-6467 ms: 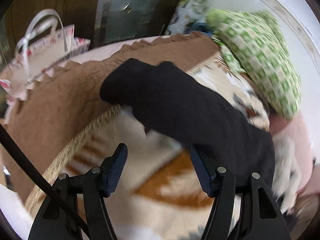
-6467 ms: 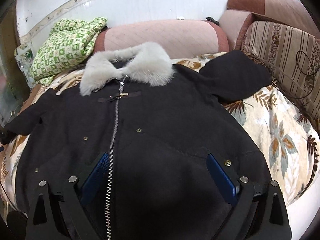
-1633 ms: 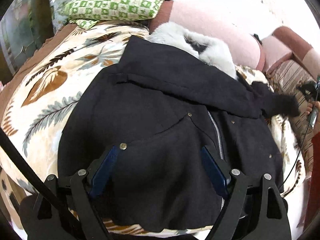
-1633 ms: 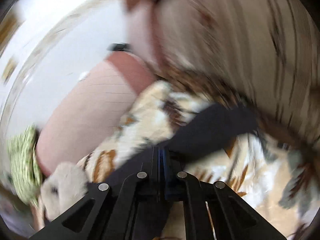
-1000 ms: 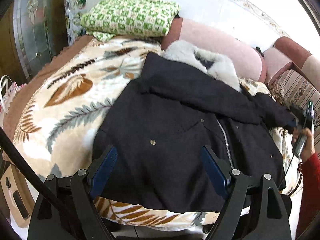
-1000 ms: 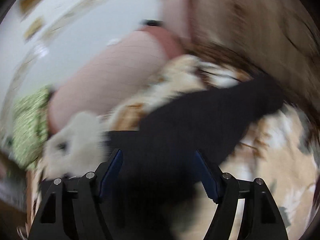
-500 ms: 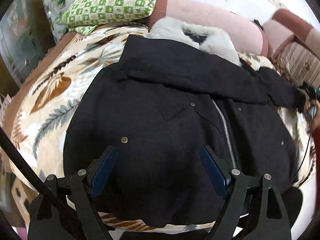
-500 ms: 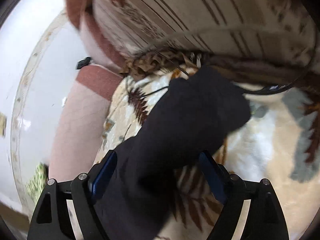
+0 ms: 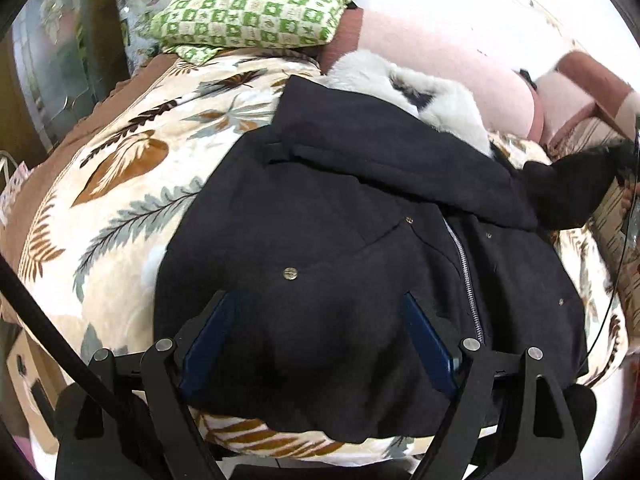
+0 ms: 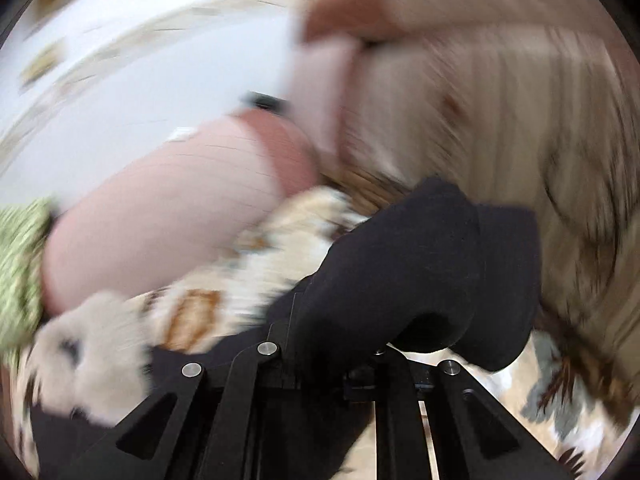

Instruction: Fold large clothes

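Left wrist view has us looking down on the black coat (image 9: 352, 240), which fills the centre and lower right of the frame, spread on a leaf-patterned blanket (image 9: 132, 184). One sleeve is folded across the chest, running from upper centre toward the right edge. The white fur collar (image 9: 404, 92) sits at upper centre against a pink bolster (image 9: 452, 60), and a green checked cushion (image 9: 252, 12) lies at the top. Our left gripper (image 9: 320, 344) is at the bottom with its jaws wide apart, holding nothing, over the coat's hem.

In the right wrist view, heavily blurred, our right gripper (image 10: 332, 364) sits at bottom centre with its jaws closed together on the coat's other sleeve (image 10: 420, 272), whose cuff bunches up at centre right. A striped cushion (image 10: 520, 152) fills the upper right there.
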Available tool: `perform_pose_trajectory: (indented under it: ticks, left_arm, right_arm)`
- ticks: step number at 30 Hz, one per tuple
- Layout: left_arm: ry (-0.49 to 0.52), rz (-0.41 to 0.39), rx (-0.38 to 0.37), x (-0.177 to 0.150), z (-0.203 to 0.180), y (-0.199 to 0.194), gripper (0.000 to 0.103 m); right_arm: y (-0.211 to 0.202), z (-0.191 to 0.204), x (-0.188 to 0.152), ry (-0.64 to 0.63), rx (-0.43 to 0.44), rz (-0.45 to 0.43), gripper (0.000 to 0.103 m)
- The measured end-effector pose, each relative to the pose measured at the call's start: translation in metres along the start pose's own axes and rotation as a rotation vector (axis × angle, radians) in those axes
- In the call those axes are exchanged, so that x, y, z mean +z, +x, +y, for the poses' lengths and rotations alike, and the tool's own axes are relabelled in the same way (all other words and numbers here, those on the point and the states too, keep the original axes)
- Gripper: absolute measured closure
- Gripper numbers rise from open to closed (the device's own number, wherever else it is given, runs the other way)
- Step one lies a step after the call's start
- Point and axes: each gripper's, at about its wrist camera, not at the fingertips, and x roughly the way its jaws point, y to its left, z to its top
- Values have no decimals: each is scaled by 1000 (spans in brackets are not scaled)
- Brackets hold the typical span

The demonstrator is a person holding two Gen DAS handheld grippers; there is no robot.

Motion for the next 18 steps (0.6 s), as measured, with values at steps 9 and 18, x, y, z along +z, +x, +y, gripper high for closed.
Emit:
perform_pose_trajectory:
  ticks: [9, 18]
  left_arm:
    - [-99, -77, 4, -5, 43, -31, 19]
    - [-108, -105, 35, -3, 67, -45, 19]
  right_arm:
    - [-70, 246, -87, -472, 381, 19, 90]
    - [-31, 335, -241, -737, 472, 248, 58]
